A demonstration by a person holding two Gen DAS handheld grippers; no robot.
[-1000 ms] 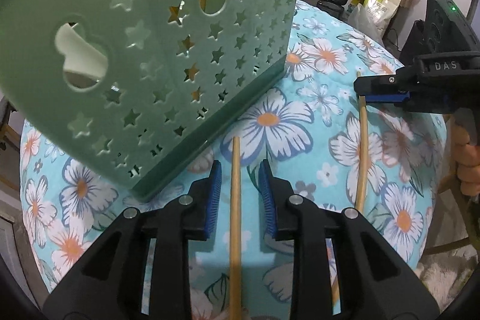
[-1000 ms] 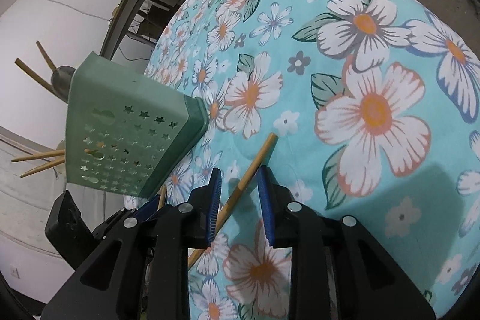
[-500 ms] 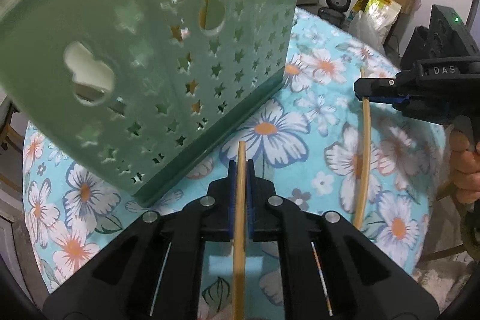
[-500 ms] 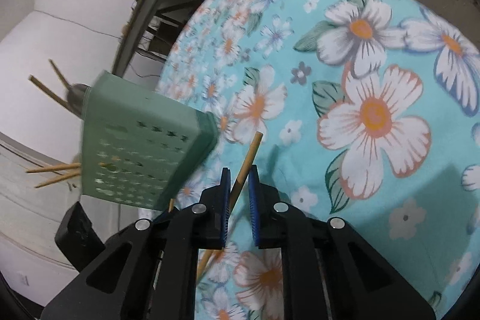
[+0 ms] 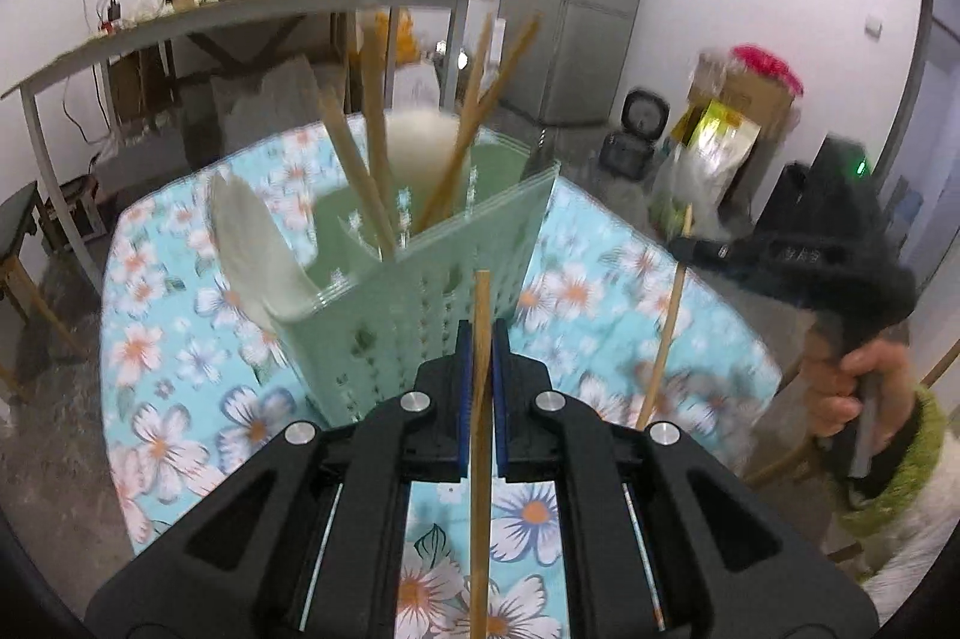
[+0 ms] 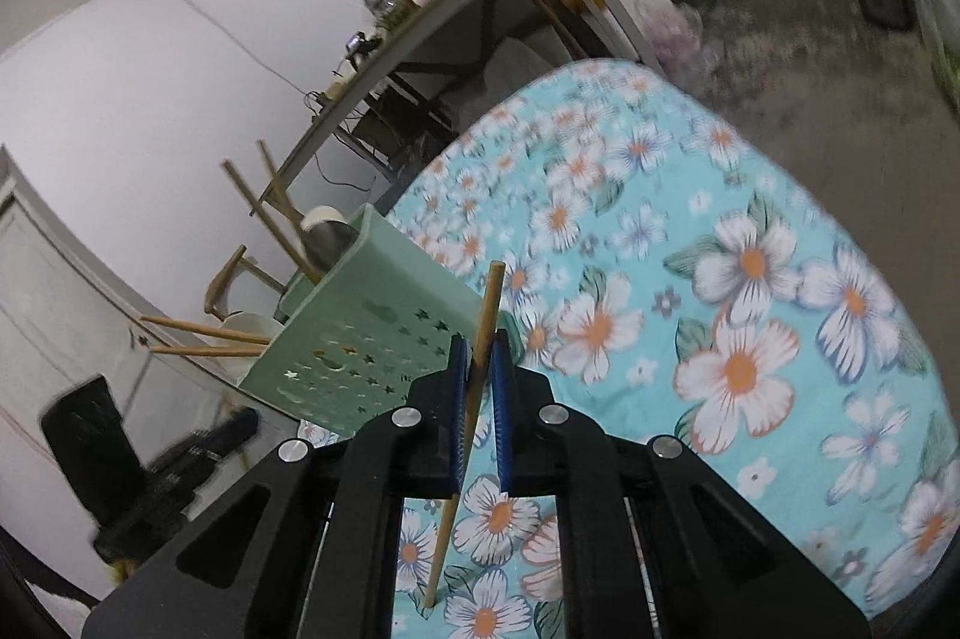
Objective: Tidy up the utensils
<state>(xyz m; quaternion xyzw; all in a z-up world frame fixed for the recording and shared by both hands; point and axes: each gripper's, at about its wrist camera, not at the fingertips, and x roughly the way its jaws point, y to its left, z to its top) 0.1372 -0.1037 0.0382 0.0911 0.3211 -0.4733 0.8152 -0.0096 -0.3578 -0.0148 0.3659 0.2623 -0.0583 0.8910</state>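
Both chopsticks have left the flowered cloth since a second ago, when each lay flat between open jaws; we now hold them raised, and the view has climbed above the holder's rim. Our left gripper [image 5: 482,339] is clamped on a thin wooden chopstick [image 5: 480,435], its blue pads pressing either side of the shaft, the tip in front of the pale green plastic utensil holder with star-shaped holes [image 5: 456,273]. Our right gripper [image 6: 478,357] pinches a second wooden chopstick [image 6: 465,429], tilted, its lower end close above the table with turquoise floral cloth [image 6: 750,315]. Standing in the holder are several more wooden chopsticks [image 5: 360,171] and a white spoon [image 5: 252,243]. Motion blur softens both views
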